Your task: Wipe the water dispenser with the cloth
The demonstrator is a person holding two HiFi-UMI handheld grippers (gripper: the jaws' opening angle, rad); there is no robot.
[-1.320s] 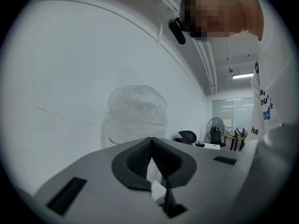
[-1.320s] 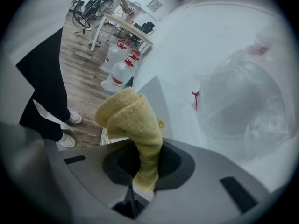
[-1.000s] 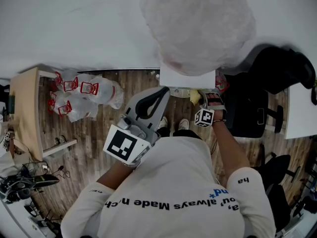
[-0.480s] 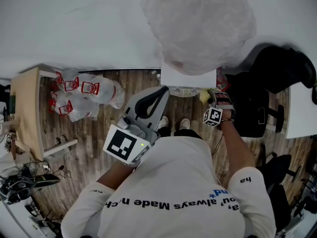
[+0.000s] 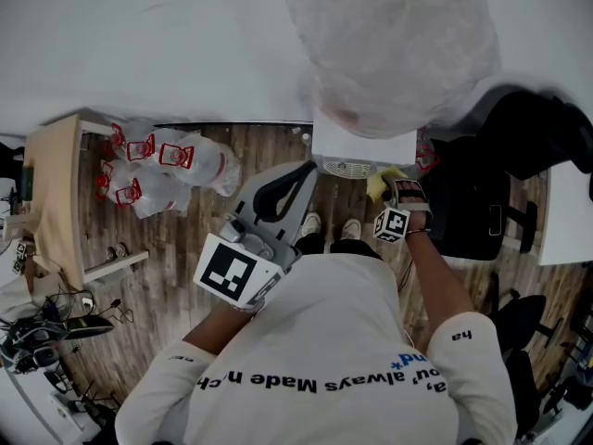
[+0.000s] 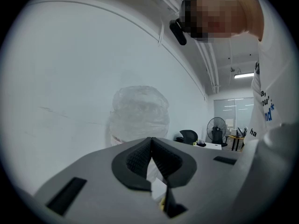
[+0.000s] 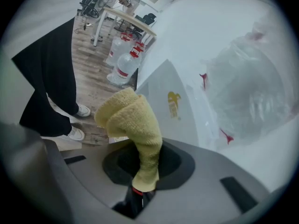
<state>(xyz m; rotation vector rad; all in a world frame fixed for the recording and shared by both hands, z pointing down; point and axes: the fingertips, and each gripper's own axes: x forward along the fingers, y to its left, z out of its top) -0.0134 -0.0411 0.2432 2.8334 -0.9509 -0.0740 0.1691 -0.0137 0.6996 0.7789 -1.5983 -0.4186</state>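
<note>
Clearance at water dispenser (image 5: 363, 146): tight right, open left.
Wall (image 5: 139, 44) closes the rear; black chair (image 5: 468, 207) crowds the right side. Bare floor (image 5: 264, 146) on the left gives passage; spare bottles (image 5: 176, 160) stand well apart, further left.

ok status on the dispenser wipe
Right gripper shut on yellow cloth, close by the water dispenser. Left gripper shut, empty, held back. Nothing in the way.
</note>
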